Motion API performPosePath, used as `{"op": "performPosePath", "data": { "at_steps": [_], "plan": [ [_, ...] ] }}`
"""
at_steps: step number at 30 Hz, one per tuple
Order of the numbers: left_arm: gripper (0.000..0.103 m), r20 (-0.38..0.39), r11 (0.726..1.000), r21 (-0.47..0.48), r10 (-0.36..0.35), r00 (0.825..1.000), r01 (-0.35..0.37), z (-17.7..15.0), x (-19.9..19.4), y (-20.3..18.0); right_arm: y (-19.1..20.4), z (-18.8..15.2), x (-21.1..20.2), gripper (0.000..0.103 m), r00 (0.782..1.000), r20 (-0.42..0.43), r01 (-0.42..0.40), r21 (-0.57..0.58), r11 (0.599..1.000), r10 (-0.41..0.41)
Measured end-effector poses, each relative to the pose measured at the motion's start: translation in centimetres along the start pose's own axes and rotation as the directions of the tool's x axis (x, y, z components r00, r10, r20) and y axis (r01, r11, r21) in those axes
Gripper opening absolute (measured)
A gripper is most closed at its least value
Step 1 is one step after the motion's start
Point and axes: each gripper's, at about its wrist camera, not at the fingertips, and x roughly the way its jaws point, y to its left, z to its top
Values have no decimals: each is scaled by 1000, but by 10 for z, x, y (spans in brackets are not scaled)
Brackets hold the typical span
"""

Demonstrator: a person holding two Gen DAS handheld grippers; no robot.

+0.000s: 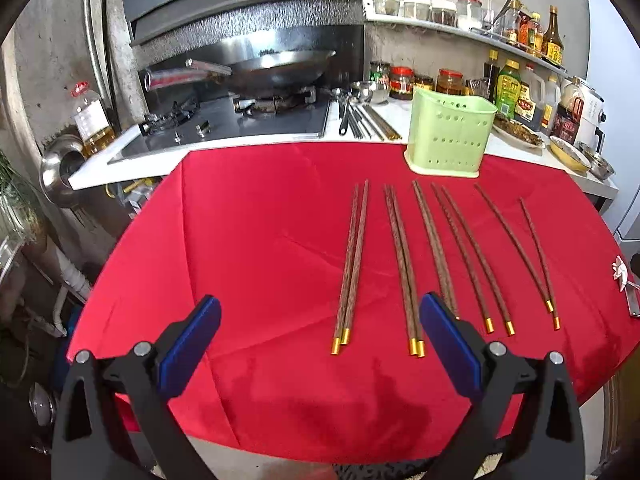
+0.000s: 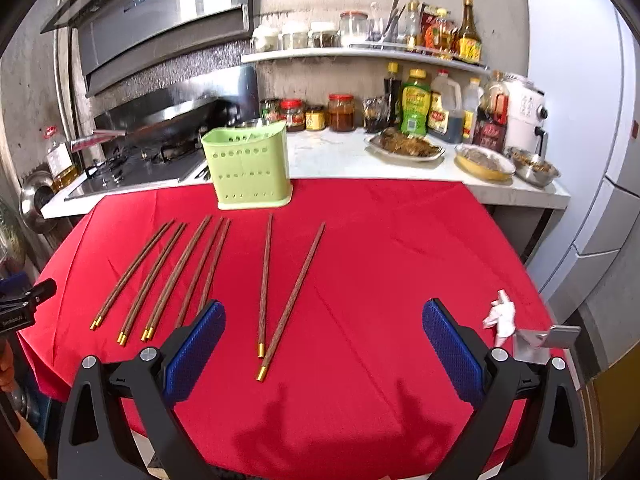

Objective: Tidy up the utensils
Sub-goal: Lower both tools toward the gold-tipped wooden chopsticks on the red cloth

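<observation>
Several brown wooden chopsticks with gold tips lie in pairs on the red tablecloth, pointing toward a light green perforated utensil holder at the table's far edge. My left gripper is open and empty, low over the near ends of the left pairs. In the right wrist view the chopsticks lie left and centre, the holder stands behind them. My right gripper is open and empty, above the near ends of the rightmost pair.
A stove with a wok and a counter with jars, bottles and dishes of food stand behind the table. A crumpled white tissue and a metal piece lie at the table's right edge. Metal utensils lie on the counter.
</observation>
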Motion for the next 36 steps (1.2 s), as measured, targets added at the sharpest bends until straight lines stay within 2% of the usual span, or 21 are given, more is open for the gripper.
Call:
{"op": "performPosePath", "data": {
  "at_steps": [9,15,18,20,25,26,29,31,34,36],
  "plan": [
    [96,-69,1000,-14,-26,997,25,-5,53,19,25,-14,46,97,997,-39,73,-22,997,-74],
    [73,-100,997,-7,-80,992,80,-8,79,23,31,-18,70,96,995,-77,61,-6,998,-61],
    [67,-103,992,14,-124,987,126,-8,86,19,34,-20,79,95,994,-87,59,-2,998,-59],
    [65,-98,991,35,-128,987,131,-6,89,15,35,-20,83,94,994,-91,64,2,998,-63],
    [50,-109,987,55,-144,984,151,-2,98,11,36,-19,90,91,992,-96,81,15,997,-80],
    [49,-113,987,51,-146,983,153,-2,100,12,36,-19,91,89,992,-99,81,15,997,-79],
    [47,-120,986,51,-152,981,159,-1,105,12,35,-18,96,69,989,-117,89,15,996,-87],
    [47,-124,985,55,-156,980,164,-1,107,11,35,-18,100,69,988,-133,84,19,996,-81],
    [45,-133,984,58,-160,978,169,0,111,10,36,-17,104,63,987,-140,77,15,997,-74],
    [44,-132,983,62,-164,978,173,1,112,9,36,-16,106,53,987,-150,69,23,997,-65]
  ]
}}
